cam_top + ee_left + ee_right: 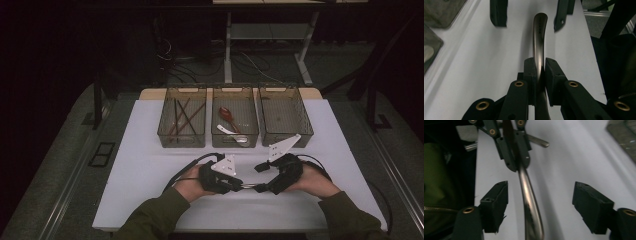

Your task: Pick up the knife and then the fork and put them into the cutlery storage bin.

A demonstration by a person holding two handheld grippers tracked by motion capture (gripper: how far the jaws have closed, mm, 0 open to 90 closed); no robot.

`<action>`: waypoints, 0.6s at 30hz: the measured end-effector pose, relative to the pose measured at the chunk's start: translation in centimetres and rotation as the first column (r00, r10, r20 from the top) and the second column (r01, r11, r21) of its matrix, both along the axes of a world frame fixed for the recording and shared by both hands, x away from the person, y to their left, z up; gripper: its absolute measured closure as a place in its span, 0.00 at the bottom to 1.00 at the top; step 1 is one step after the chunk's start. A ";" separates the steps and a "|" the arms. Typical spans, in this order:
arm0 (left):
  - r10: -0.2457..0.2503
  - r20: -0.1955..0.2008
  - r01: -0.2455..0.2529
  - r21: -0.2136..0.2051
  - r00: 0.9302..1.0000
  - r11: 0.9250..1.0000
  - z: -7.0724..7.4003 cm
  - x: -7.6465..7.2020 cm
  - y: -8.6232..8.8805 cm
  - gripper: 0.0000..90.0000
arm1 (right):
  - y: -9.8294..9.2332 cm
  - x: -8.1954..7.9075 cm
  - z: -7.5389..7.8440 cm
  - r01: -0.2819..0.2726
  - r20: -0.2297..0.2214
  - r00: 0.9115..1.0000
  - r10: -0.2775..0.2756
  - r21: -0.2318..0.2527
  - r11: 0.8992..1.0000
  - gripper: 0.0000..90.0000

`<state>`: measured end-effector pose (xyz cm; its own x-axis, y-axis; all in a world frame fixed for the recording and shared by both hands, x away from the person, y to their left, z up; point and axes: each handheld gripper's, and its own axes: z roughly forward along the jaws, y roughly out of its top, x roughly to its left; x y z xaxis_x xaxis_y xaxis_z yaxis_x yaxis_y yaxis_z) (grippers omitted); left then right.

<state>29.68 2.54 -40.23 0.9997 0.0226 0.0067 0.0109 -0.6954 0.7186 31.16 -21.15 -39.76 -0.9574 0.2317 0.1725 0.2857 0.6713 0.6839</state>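
A curved metal utensil handle (538, 37) is clamped between the pads of my left gripper (539, 62), which is shut on it; the utensil's working end is hidden behind the jaws. In the high view both grippers meet low over the white table near its front, left gripper (239, 185) and right gripper (258, 188) tip to tip with the metal utensil (248, 186) bridging them. In the right gripper view the handle (529, 195) runs between the jaws of my right gripper (541, 192), which stand open and clear of it on both sides. The left gripper (514, 157) grips it farther up.
Three clear bins stand in a row at the back of the white table (150, 180). The left bin (181, 145) holds dark chopsticks (182, 117). The middle bin (235, 145) holds a red spoon (227, 114) and a white spoon (232, 134). The right bin (287, 140) looks empty.
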 end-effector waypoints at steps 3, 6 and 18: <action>-0.018 0.010 0.018 0.011 1.000 1.000 0.2 0.1 -0.3 0.88 | 0.6 0.2 -0.3 -0.051 -0.044 0.998 0.050 -0.013 0.999 0.39; -0.027 0.002 0.027 0.008 1.000 1.000 0.3 0.0 -0.6 0.88 | 1.1 0.3 -0.7 -0.089 -0.072 0.994 0.087 -0.031 0.996 0.47; -0.052 0.003 0.052 0.010 0.999 0.999 0.3 -0.4 -1.1 0.88 | 2.3 0.5 -1.3 -0.146 -0.173 0.976 0.134 -0.053 0.988 0.69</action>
<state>29.26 1.47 -39.95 0.9995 -0.0299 0.0098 -0.0280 -0.7022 0.7115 31.68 -18.86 -41.04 -0.9395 0.1135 0.3233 0.2933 0.7544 0.5872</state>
